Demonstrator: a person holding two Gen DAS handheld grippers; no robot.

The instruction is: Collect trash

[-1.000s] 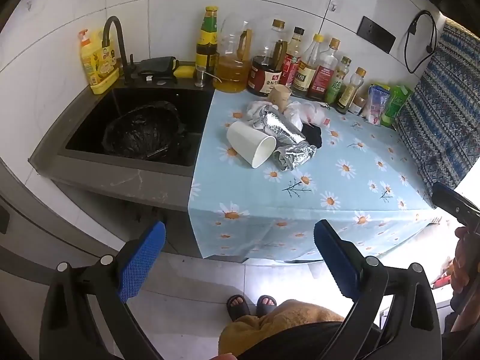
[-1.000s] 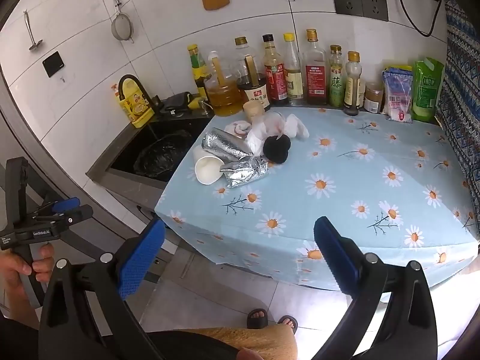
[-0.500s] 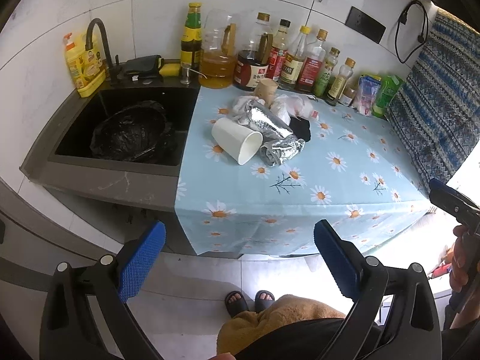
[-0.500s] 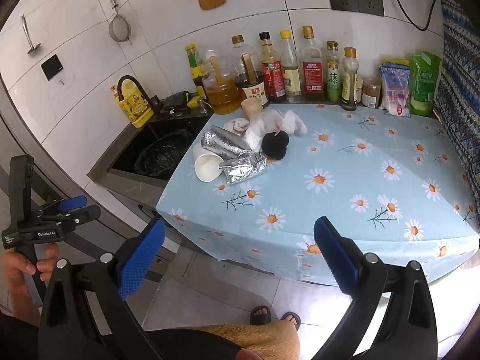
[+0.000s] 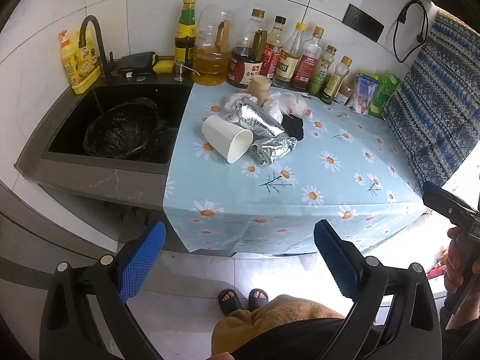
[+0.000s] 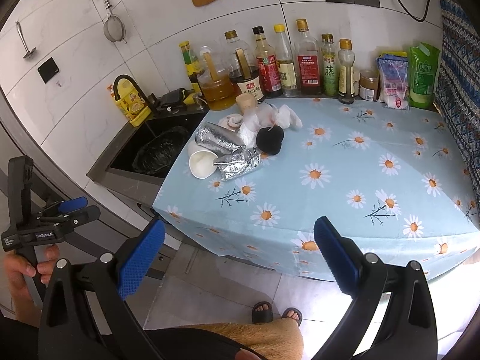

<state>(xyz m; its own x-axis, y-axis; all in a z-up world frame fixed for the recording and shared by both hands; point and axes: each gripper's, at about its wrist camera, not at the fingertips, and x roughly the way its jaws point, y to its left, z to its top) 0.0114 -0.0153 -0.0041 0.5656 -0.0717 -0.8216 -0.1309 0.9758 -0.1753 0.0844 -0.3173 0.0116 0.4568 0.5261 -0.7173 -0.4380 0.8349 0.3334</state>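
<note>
Reaching from well short of the counter, with the left gripper (image 5: 239, 250) and right gripper (image 6: 239, 250) both spread and empty, the white cup (image 5: 227, 141) (on its side among the foil bags (image 5: 260, 120), near the sink (image 5: 105, 166)) could be nudged and rolled off the near edge.

Blue daisy cloth (image 5: 330, 180) is pretty much hogging all the colour here

It's showing off pale blue with white, orange-centred daisies and little dark twigs, while the cup (image 5: 228, 141) is looking plain white, the foil (image 5: 271, 151) is gleaming crinkly silver and the wad (image 6: 270, 139) is sitting black. The sink (image 5: 99, 162) is looking dark grey with a glossy black bag (image 5: 123, 132) in it, and the soap (image 5: 79, 63) is glaring yellow. The curtain (image 5: 429, 126) is running blue-and-white zigzag stripes. Both sets of pads (image 5: 141, 261) (image 6: 141, 259) are showing dimpled blue on black frames.
</note>
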